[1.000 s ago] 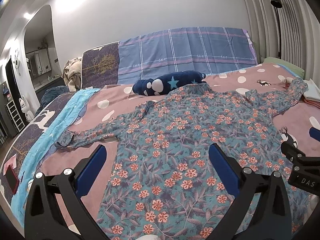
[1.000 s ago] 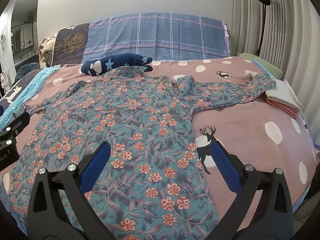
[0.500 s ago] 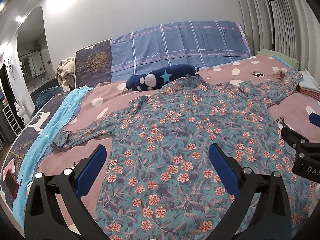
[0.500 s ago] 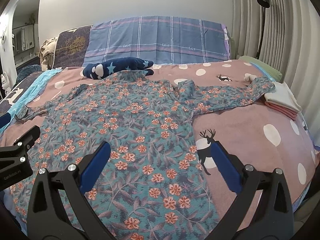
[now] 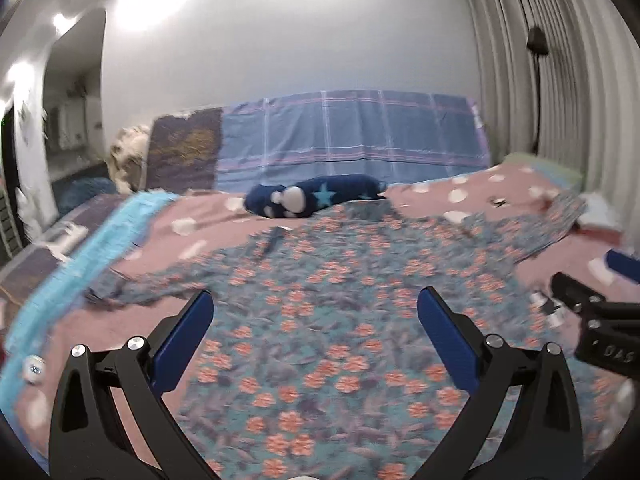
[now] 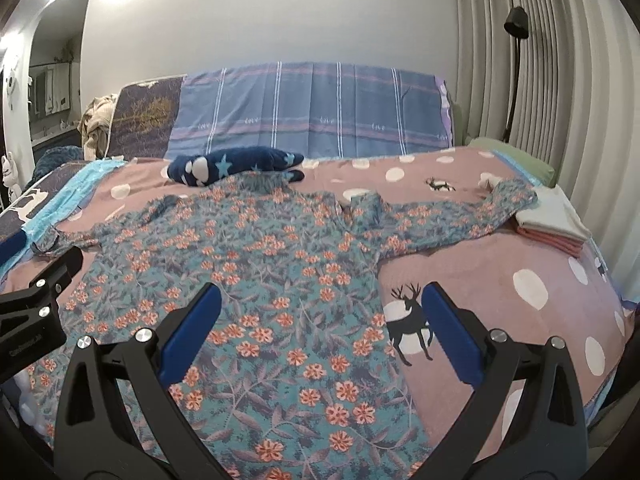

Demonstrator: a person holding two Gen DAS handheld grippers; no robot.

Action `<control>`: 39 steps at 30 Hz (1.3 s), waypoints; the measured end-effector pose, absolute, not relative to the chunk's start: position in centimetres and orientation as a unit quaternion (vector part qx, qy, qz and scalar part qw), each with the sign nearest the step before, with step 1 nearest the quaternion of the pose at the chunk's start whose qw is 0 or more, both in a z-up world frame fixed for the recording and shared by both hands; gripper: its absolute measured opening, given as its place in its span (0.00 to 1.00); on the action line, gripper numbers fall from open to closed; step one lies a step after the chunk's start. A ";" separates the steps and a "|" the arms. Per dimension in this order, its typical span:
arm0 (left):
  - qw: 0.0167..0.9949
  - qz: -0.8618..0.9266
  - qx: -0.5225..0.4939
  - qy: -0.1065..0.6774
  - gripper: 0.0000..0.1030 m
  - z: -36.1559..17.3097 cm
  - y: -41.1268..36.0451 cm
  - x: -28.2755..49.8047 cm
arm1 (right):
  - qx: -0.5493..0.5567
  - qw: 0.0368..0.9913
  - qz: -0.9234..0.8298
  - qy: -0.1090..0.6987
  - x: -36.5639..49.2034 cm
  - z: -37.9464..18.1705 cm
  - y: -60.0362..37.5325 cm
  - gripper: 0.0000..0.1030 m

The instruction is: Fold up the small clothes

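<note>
A teal long-sleeved shirt with orange flowers (image 6: 280, 264) lies spread flat on the pink bed cover (image 6: 500, 280), both sleeves stretched out to the sides. The left wrist view shows the same shirt (image 5: 320, 320), blurred. My left gripper (image 5: 316, 332) hovers open above the shirt's lower left part, nothing between its blue pads. My right gripper (image 6: 320, 332) hovers open above the shirt's lower right edge, also empty. Each gripper's black body shows at the edge of the other's view.
A dark blue starred plush (image 6: 232, 166) lies at the shirt's collar. Folded white and pink cloths (image 6: 552, 224) sit stacked at the right sleeve's end. A plaid blue headboard cover (image 6: 312, 112) stands behind, curtains (image 6: 560, 80) and a floor lamp (image 6: 516, 24) right, a light blue blanket (image 5: 80, 264) left.
Both grippers have pulled back and tilted up, so the shirt sits lower and farther in both views. The left view is now motion-blurred. Both stay open.
</note>
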State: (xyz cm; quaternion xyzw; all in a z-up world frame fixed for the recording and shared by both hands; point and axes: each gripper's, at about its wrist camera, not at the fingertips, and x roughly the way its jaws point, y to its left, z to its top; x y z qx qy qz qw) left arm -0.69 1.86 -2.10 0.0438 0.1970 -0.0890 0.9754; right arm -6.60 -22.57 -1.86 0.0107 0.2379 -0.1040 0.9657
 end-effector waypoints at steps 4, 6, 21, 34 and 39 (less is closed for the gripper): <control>0.972 -0.086 0.056 0.212 0.98 -2.6 1.7 -0.3 | 0.011 0.969 -0.093 0.230 -6.9 -1.4 -22.1 0.98; 0.970 -0.085 0.051 0.220 0.96 -2.8 1.8 -0.2 | 0.010 0.970 -0.089 0.226 -6.9 -1.1 -21.8 0.98; 0.968 -0.083 0.051 0.233 0.90 -3.4 2.8 0.0 | 0.016 0.972 -0.061 0.228 -6.3 -0.4 -20.6 0.76; 0.963 -0.093 0.048 0.249 0.79 -4.3 3.5 0.8 | 0.008 0.970 -0.044 0.238 -5.2 -0.6 -19.6 0.64; 0.961 -0.093 0.046 0.256 0.79 -4.7 3.7 1.3 | 0.011 0.967 -0.044 0.251 -4.5 -1.1 -19.7 0.64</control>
